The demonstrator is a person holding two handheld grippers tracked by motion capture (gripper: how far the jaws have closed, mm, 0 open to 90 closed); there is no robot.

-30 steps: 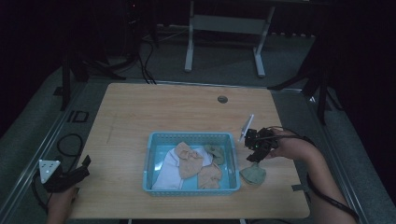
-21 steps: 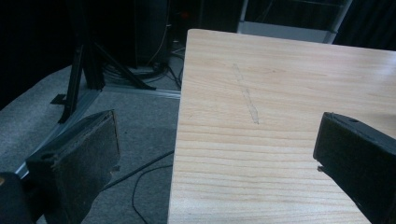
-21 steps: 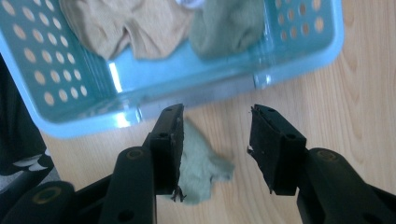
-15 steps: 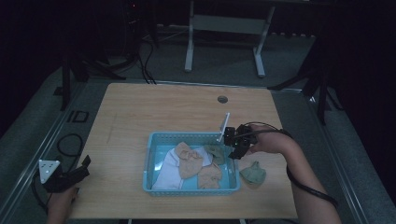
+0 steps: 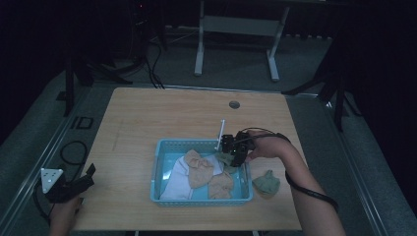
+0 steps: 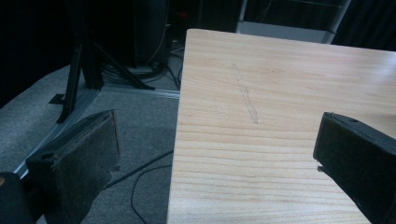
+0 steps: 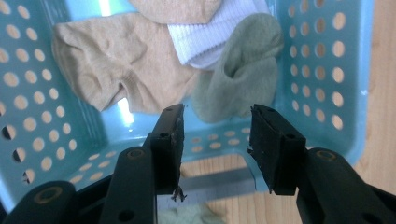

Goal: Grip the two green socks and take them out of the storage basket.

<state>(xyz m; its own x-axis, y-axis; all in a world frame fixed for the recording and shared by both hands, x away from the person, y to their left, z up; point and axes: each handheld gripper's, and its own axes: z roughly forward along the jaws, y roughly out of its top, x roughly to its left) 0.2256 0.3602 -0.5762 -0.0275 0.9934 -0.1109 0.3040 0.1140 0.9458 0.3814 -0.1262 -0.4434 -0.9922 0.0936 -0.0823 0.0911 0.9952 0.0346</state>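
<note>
Starting at the table's (image 5: 147,118) front-left corner, we see the left claw (image 5: 74,183) resting low by the edge, its jaws standing wide apart with nothing between them; in the left gripper view they frame bare wood and the floor beyond the table's left edge. It lies well apart from the work, so we judge it has no part in the coming move.

Moving rightward, the basket (image 5: 156,169) sits near the front edge, slightly right of centre, holding a white sock (image 5: 174,179) at its left and tan socks (image 5: 201,167) in the middle. At the basket's far-right corner lies a green sock (image 7: 238,70), and the right claw (image 5: 235,153) hangs just over that corner. In the right gripper view the claw (image 7: 217,135) stands partly open and empty, with the green sock straight ahead of the gap, just beyond the tips and not yet between them. The sock's long axis runs roughly along the claw's line of sight, its open cuff nearer the basket's right wall, and it touches the white sock and a tan one.

Further right, outside the basket on the table, a second green sock (image 5: 266,182) lies just beside the basket's right wall. We reckon the right claw, far nearer, need only go forward and down to close on the sock in the corner.
</note>
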